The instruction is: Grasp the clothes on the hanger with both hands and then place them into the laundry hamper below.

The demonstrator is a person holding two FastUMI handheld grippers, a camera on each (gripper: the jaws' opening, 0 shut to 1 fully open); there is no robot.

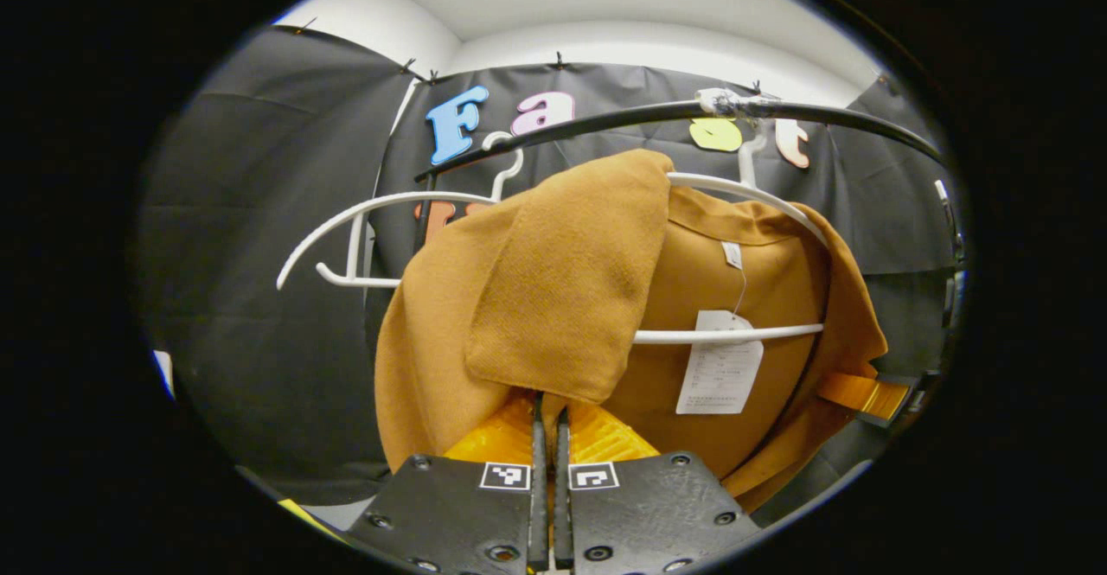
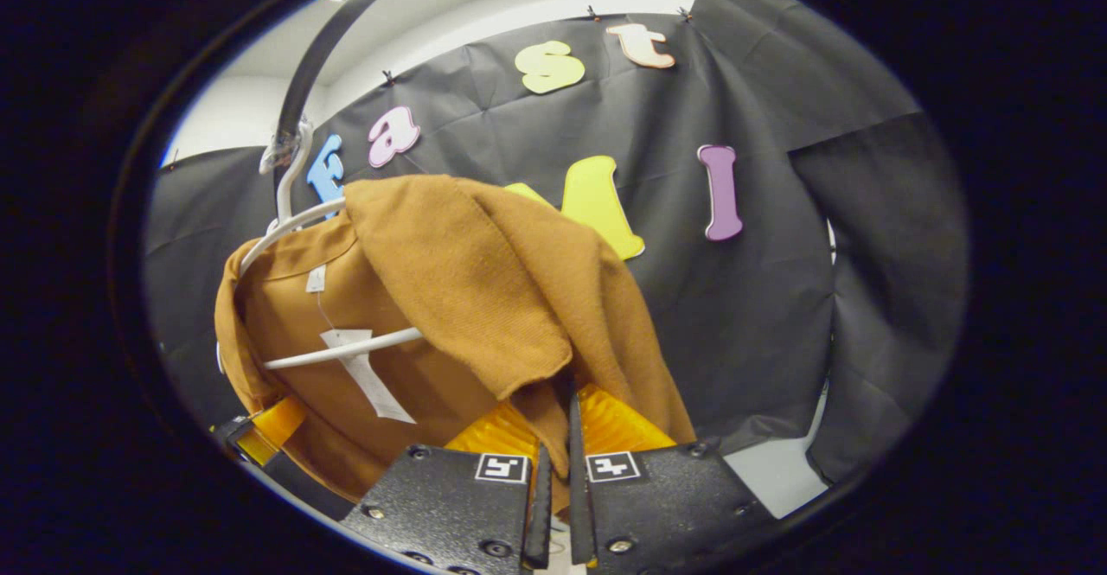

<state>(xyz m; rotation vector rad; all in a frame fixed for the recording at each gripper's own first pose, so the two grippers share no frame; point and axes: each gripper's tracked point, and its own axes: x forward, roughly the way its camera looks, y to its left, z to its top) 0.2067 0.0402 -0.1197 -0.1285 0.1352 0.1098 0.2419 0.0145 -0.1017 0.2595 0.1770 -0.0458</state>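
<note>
Left gripper view: left gripper (image 1: pixel 550 424) tilts upward, fingers pinched together on the lower edge of the brown garment (image 1: pixel 562 298), draped over a white hanger (image 1: pixel 735 333) just ahead.
Right gripper view: right gripper (image 2: pixel 560 437) tilts upward, fingers clamped on the garment's (image 2: pixel 484 298) hanging fold; hanger (image 2: pixel 346 348) ahead-left.
</note>
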